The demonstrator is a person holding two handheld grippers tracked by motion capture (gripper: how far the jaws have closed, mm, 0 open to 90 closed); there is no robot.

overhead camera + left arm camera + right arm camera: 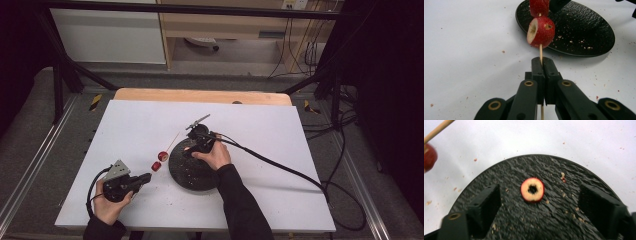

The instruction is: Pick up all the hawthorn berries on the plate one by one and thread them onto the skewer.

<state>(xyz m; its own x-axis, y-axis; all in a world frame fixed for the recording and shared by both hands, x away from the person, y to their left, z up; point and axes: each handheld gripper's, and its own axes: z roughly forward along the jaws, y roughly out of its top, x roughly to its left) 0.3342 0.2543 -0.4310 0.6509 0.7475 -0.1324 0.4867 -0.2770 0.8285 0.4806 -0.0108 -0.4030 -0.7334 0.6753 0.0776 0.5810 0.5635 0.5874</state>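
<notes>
Left gripper point(541, 62) jaws pinch a skewer point(540, 51) with two fruits point(541, 31); right gripper point(536, 205) jaws, spread, flank a cored fruit point(532, 189) on the plate point(564, 220).

No text, label, brand or number can be read anywhere — not on the table point(280, 165), the plate point(564, 220) or the grippers. Yellow-and-black hazard stripes point(95, 101) mark the frame off the table's far left corner, and again off the far right corner — a warning sign without words.
</notes>
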